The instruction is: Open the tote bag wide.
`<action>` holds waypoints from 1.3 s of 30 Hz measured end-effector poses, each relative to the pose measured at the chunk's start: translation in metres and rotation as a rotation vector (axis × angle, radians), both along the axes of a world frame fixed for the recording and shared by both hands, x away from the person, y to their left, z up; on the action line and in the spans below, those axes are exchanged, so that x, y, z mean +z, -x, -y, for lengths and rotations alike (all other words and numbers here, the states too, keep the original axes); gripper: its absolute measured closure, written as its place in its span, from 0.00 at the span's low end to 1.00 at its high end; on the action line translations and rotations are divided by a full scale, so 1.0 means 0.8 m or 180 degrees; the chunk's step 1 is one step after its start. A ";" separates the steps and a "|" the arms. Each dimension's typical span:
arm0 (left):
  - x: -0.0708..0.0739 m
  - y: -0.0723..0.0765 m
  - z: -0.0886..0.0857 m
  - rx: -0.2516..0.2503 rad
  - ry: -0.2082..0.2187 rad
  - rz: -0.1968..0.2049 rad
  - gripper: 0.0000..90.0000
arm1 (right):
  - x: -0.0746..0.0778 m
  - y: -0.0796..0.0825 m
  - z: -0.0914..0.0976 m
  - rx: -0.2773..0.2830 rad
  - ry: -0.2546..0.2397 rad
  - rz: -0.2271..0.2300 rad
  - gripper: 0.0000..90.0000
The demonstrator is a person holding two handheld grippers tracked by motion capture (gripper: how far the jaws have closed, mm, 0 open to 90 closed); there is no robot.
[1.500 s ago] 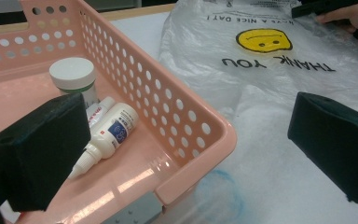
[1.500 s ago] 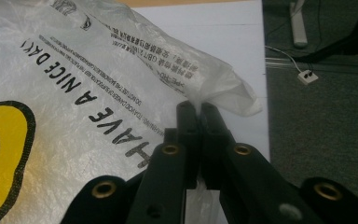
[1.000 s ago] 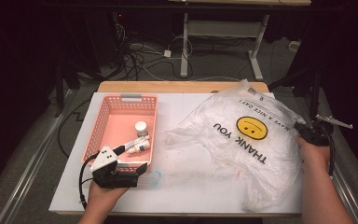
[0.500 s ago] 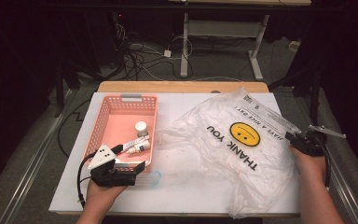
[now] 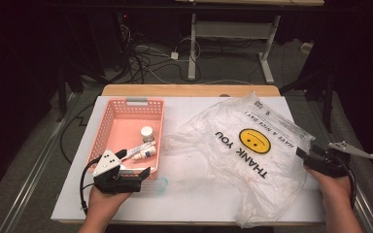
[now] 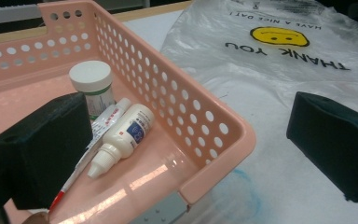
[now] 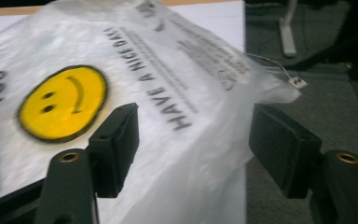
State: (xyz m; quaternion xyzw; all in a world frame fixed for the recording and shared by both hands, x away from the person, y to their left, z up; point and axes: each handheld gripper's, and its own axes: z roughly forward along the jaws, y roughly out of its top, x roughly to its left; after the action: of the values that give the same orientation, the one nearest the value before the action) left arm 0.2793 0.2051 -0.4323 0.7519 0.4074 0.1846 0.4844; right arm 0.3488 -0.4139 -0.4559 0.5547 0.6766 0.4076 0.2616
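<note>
High view: clear plastic bag w/ yellow smiley [image 5: 252, 145] lies spread flat right of the pink perforated basket [image 5: 108, 132]. Right gripper [image 5: 305, 154] at bag's right edge, jaws just been opening, bag edge loose between them.

Left gripper view: left gripper [image 6: 186, 144] jaws apart, straddling the basket corner, gripping nothing. White-capped bottle [image 6: 93, 86], dropper bottle [image 6: 123, 137], tube [image 6: 95, 135] sit in the basket.

Right gripper view: pads [image 7: 116, 144] off the plastic.

Looks like bag's laid out; packing not started.

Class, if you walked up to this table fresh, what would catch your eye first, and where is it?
First, the clear plastic bag with its yellow smiley face, spread across the table's right half. Next, the pink basket at the left, holding a white-capped jar, a dropper bottle and a tube.
</note>
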 end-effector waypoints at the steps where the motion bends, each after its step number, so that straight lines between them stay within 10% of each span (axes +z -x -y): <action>1: 0.000 -0.001 0.000 -0.0011 0.0004 -0.0018 0.00 | 0.000 0.005 -0.003 0.0039 -0.0002 0.0006 0.30; 18: -0.002 -0.002 0.001 -0.0108 0.0008 -0.0071 0.00 | 0.004 0.059 -0.057 0.0547 0.0071 0.0194 0.01; 39: -0.004 -0.002 0.008 -0.0201 -0.0006 -0.0078 0.00 | 0.008 0.065 -0.138 0.1117 0.0128 0.0257 0.00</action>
State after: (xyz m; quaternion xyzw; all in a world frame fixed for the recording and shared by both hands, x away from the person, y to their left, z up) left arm 0.2807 0.1986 -0.4353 0.7670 0.3891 0.1604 0.4843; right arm 0.2972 -0.3036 -0.4494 0.4060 0.7599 0.4553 0.2244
